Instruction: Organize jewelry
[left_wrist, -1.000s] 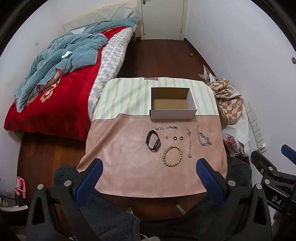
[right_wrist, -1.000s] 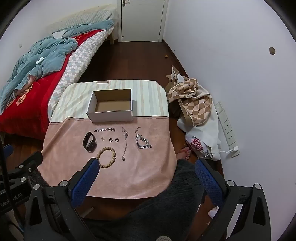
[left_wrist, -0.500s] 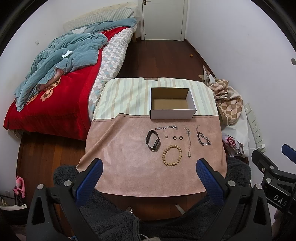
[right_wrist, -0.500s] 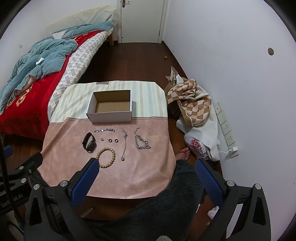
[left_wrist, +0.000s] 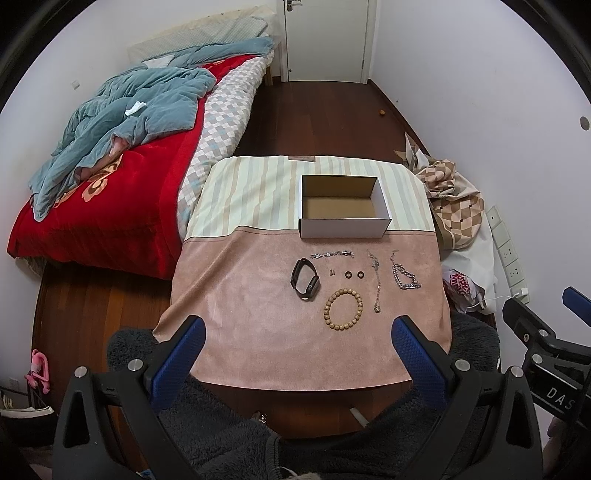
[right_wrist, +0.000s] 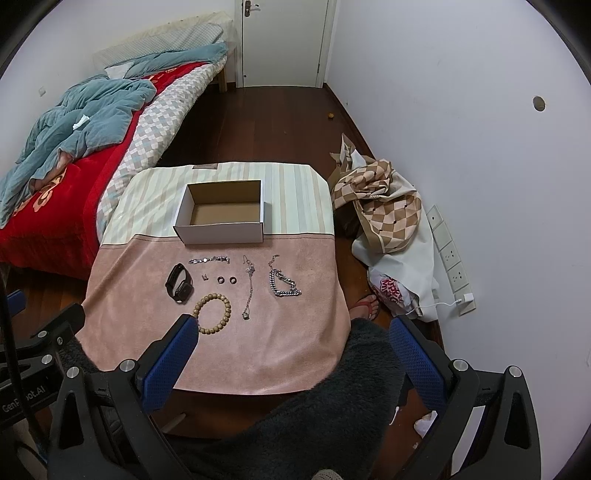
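Covering the table (left_wrist: 258, 325), a pink and striped cloth is carrying the jewelry in a cluster just in front of an empty cardboard box (left_wrist: 344, 233). Both the left gripper (left_wrist: 297, 354) and right gripper (right_wrist: 293, 354) are hanging back over the near edge, jaws spread wide and holding nothing. The beaded bracelet (right_wrist: 214, 308) is lying nearest, just beyond the right gripper's left fingertip; the chain necklace (right_wrist: 248, 291) is running lengthwise toward the box.

One open cardboard box (left_wrist: 343, 206), one black smartwatch (left_wrist: 305, 278), one wooden bead bracelet (left_wrist: 343, 309), two dark rings (left_wrist: 352, 274), three silver chains (left_wrist: 376, 280), one tiny stud (left_wrist: 332, 272).
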